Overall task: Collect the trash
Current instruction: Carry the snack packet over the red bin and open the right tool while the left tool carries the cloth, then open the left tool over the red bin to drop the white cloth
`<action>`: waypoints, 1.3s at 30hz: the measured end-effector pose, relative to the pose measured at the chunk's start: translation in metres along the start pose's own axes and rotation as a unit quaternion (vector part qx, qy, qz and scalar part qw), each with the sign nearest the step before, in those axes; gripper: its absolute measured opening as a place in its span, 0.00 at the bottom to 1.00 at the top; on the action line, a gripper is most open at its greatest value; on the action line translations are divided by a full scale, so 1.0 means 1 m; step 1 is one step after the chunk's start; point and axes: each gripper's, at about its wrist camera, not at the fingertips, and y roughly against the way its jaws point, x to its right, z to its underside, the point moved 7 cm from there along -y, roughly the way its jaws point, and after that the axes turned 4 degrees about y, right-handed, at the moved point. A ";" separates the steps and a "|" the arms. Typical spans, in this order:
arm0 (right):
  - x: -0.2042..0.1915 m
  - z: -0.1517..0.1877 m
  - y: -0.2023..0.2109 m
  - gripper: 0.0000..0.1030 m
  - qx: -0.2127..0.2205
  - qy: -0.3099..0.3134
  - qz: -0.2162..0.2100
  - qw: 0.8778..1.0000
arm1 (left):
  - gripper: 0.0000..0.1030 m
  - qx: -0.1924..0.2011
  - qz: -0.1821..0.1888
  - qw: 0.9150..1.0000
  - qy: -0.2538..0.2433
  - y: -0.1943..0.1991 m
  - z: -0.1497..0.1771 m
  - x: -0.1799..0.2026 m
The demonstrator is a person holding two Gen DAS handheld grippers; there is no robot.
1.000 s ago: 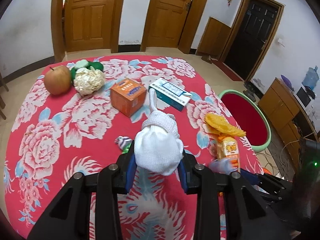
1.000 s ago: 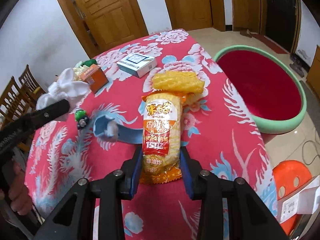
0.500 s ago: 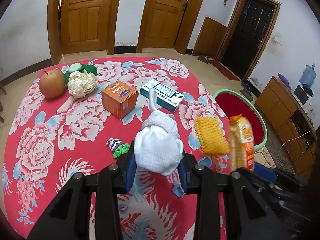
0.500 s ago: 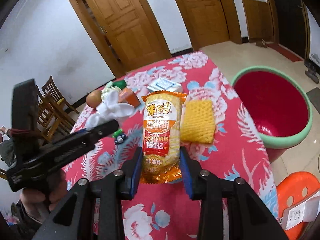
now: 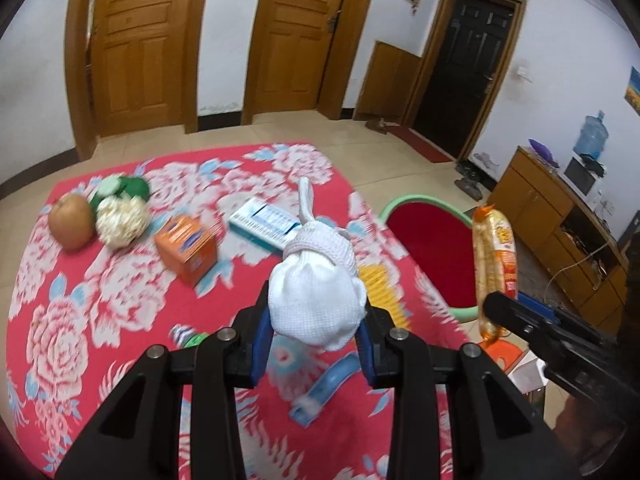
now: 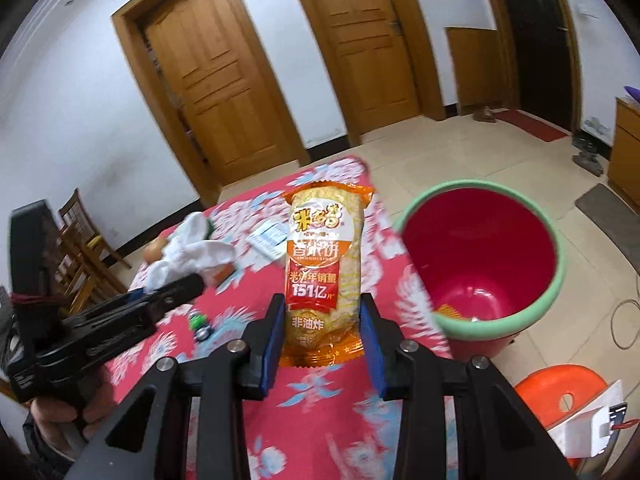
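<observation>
Both grippers loaded and up off the table!

Left gripper has its blue pads pinched partway in on a balled white cloth, while the right gripper clamps the lower end of a yellow-orange snack packet, upright between the pads. From the right wrist, the red bin with green rim sits on the floor at three o'clock of the packet, beside the floral red table, where an orange box lies at ten o'clock of the cloth

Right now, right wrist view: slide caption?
Right gripper holds rice-cracker packet above floral table, red bin alongside.
</observation>
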 end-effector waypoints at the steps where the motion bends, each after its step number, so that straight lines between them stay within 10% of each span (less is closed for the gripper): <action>1: 0.007 -0.001 -0.001 0.37 0.002 -0.006 0.006 1.000 | 0.34 0.000 0.004 1.000 -0.003 -0.002 -0.003 0.006; 25: 0.169 0.008 -0.052 0.40 -0.014 -0.169 0.105 0.980 | 0.34 -0.059 0.038 0.994 -0.079 -0.113 -0.016 0.124; 39: 0.188 0.015 -0.017 0.71 0.020 -0.215 0.120 0.969 | 0.47 -0.078 0.043 0.988 -0.127 -0.146 -0.012 0.157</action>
